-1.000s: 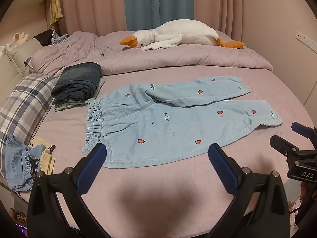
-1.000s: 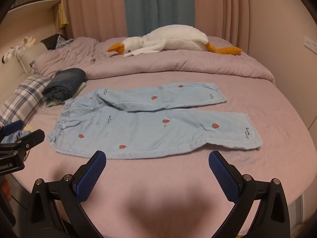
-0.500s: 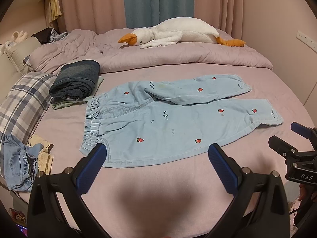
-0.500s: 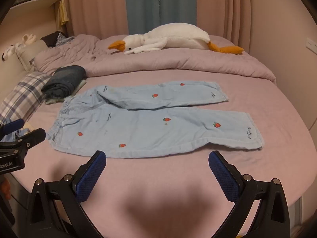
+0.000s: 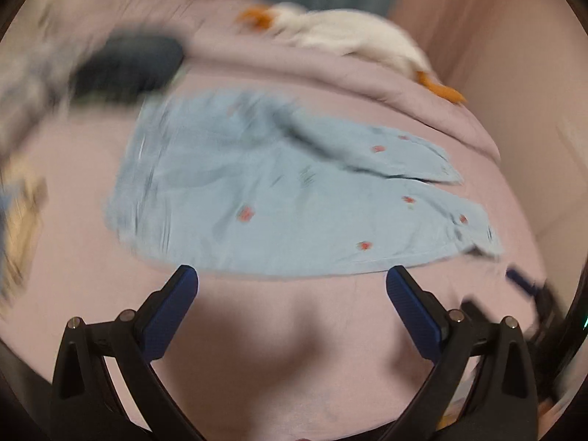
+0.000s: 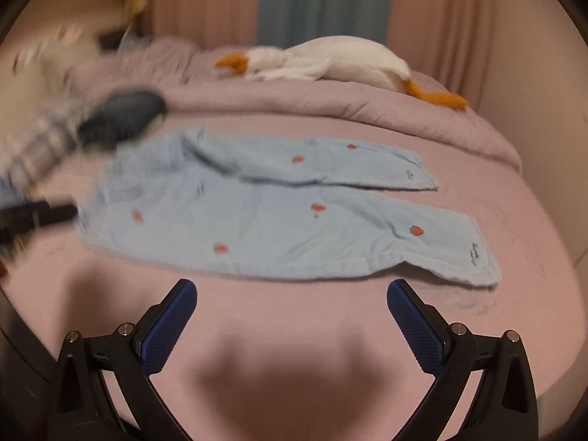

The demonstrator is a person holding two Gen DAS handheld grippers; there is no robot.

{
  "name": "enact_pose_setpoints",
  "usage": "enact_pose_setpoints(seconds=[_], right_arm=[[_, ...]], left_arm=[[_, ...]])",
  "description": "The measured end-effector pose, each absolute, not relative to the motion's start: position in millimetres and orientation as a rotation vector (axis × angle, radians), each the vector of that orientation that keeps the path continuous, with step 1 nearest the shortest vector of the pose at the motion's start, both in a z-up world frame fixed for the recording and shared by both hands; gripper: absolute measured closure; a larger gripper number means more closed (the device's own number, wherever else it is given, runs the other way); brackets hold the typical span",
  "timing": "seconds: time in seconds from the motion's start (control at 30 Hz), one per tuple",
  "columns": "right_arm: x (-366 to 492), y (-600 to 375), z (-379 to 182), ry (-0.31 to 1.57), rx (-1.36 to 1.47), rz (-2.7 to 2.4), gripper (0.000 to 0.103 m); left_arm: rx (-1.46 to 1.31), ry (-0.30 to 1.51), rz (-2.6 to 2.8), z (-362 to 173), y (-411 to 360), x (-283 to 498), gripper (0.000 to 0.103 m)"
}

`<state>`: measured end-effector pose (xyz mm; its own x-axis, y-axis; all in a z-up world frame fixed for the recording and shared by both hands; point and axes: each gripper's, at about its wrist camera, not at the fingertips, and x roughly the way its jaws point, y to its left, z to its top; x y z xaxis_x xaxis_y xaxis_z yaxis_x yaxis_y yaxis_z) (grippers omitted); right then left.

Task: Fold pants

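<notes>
Right wrist, pink bed (image 6: pixel 294 316), blue pants (image 6: pixel 272 217) flat, curtains (image 6: pixel 323 3) behind.

Pink curtains (image 6: pixel 191 3), teal panel (image 6: pixel 323 0), seemingly dim

No text could be read in either view. The light blue strawberry-print denim pants (image 6: pixel 279 213) carried small dark script marks, one near the hem of the nearer leg at the right of the right wrist frame, one near the hem of the farther leg and two towards the waist at the upper left, but blur left every one illegible. In the left wrist view the same marks were mere smears.
</notes>
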<state>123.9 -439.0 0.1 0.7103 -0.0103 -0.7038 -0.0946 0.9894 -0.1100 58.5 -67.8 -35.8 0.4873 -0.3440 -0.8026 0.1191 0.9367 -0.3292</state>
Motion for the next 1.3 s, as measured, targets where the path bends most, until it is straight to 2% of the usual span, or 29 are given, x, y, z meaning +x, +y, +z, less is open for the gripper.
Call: enact_pose_setpoints(seconds=[0.1,0.17,0.27,0.33,0.4,0.43,0.47,0.5,0.53,0.57,0.6,0.7,0.87,0.93,0.97,1.07,1.13,1.17,1.2,1.3], right_arm=[[121,-407,-31,0.743,-0.341,0.083,0.001],[121,-395,-51,0.8,-0.469,0.139,0.006],[127,-370,-77,0.791,-0.605,0.216,0.021],[132,-351,-90,0.745,-0.705,0.256,0.037],[139,-333,-96,0.64,-0.764,0.264,0.038],[142,-327,-98,0.607,-0.79,0.269,0.042],[147,-322,-99,0.583,-0.824,0.282,0.046],[152,-317,-100,0.571,-0.847,0.287,0.056],[157,-313,-103,0.568,-0.868,0.295,0.07],[163,-310,-106,0.58,-0.903,0.316,0.078],[167,-306,-108,0.58,-0.921,0.322,0.086],[170,-297,-108,0.592,-0.952,0.32,0.095],[147,-289,-89,0.624,-0.863,0.347,0.097],[140,-281,-89,0.625,-0.864,0.369,0.097],[136,-278,-91,0.624,-0.853,0.374,0.097],[133,-275,-102,0.648,-0.81,0.362,0.092],[134,-278,-94,0.663,-0.783,0.378,0.083],[134,-289,-82,0.694,-0.711,0.414,0.08],[136,-300,-72,0.717,-0.644,0.437,0.075],[149,-351,-42,0.754,-0.464,0.402,0.074]], left_arm=[[-0.48,1.067,-0.2,-77,-23,75,0.001],[-0.583,1.054,-0.15,-94,-5,82,0.001],[-0.627,1.052,-0.063,-116,6,95,0.001],[-0.64,1.007,-0.05,-116,5,105,0.002],[-0.622,0.965,-0.021,-114,-2,116,0.004],[-0.6,0.968,0.013,-115,-5,123,0.011],[-0.575,0.986,0.054,-116,-7,130,0.033],[-0.557,0.991,0.082,-115,-10,134,0.053],[-0.566,0.988,0.09,-110,-9,139,0.064],[-0.591,0.993,0.081,-109,-7,142,0.088],[-0.622,1.001,0.075,-109,-3,145,0.093],[-0.664,0.987,0.018,-102,9,146,0.095],[-0.551,0.9,-0.003,-62,7,141,0.095],[-0.53,0.901,0.007,-61,12,138,0.094],[-0.506,0.927,0.022,-72,18,138,0.09],[-0.434,1.047,0.071,-94,18,143,0.074],[-0.408,1.024,0.056,-83,13,139,0.071],[-0.372,1.016,0.067,-75,11,137,0.061],[-0.342,0.998,0.081,-67,9,134,0.064],[-0.259,0.907,0.069,-37,-4,127,0.064]])
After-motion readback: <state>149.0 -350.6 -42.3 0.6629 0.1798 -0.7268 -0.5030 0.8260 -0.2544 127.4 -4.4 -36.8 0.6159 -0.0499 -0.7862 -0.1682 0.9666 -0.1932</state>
